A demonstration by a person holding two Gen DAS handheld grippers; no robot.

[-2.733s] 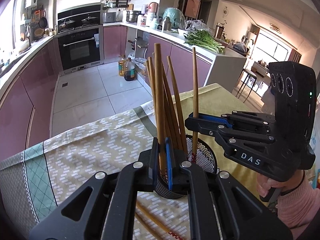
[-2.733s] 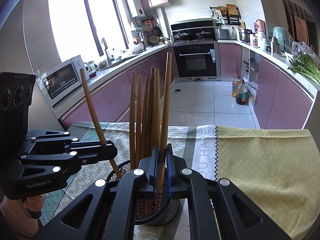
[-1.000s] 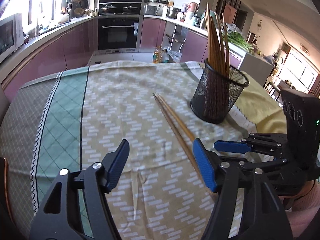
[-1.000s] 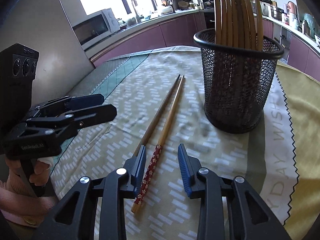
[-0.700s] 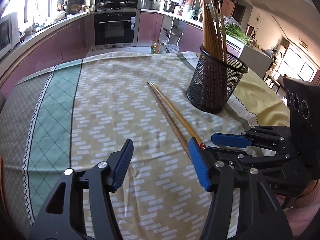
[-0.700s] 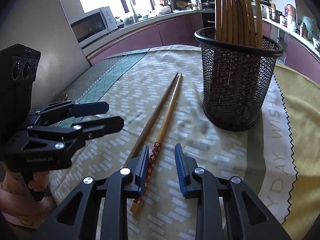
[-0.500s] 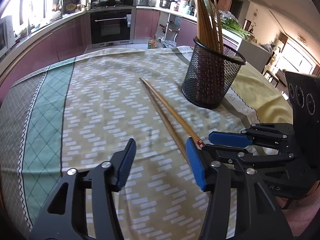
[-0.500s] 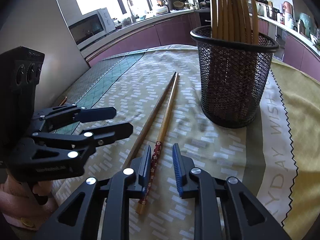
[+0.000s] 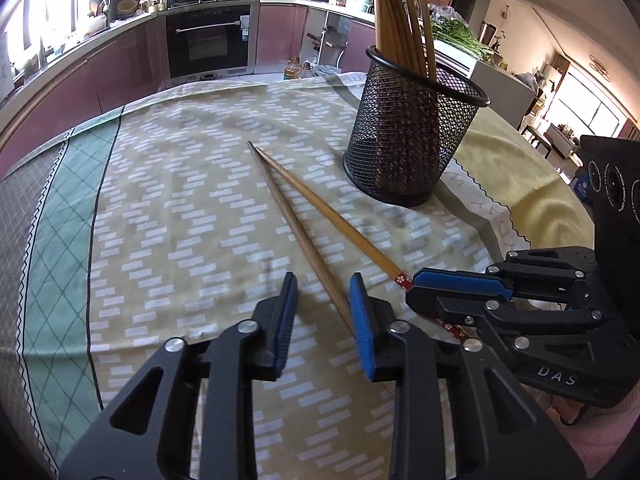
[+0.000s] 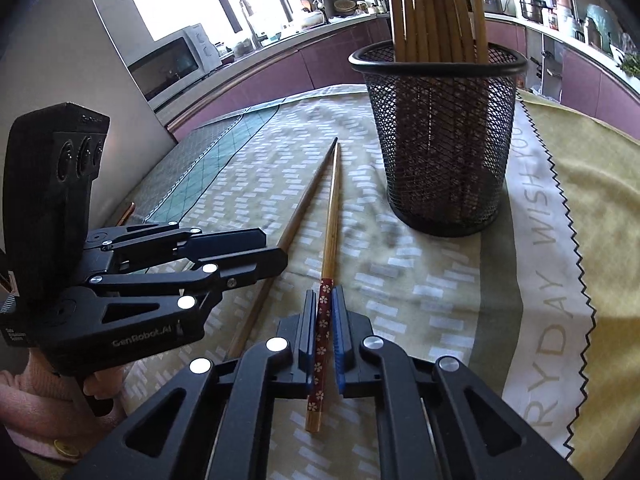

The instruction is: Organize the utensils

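Kitchen table under a yellow-and-green patterned cloth (image 9: 168,208), with purple cabinets, a built-in oven (image 9: 210,38) and a microwave (image 10: 168,66) along the walls behind. Nearest the right wrist camera, the right gripper (image 10: 323,334) has its blue pads pressed against the red flowered end of a chopstick (image 10: 329,240) that lies flat on the cloth, its tip pointing away toward the far edge. Just beside it, on the left, a plain brown chopstick (image 9: 296,228) lies with its near end between the pads of the left gripper (image 9: 323,314), whose jaws stand partly open around it; the stick runs close along the right pad, and whether it touches cannot be told. The two sticks meet at their far tips and spread apart toward the grippers. Farther back, to the right of the pair, a black mesh cup (image 10: 440,136) stands upright on the cloth, holding a bundle of chopsticks (image 10: 436,8) that fan out above its rim.
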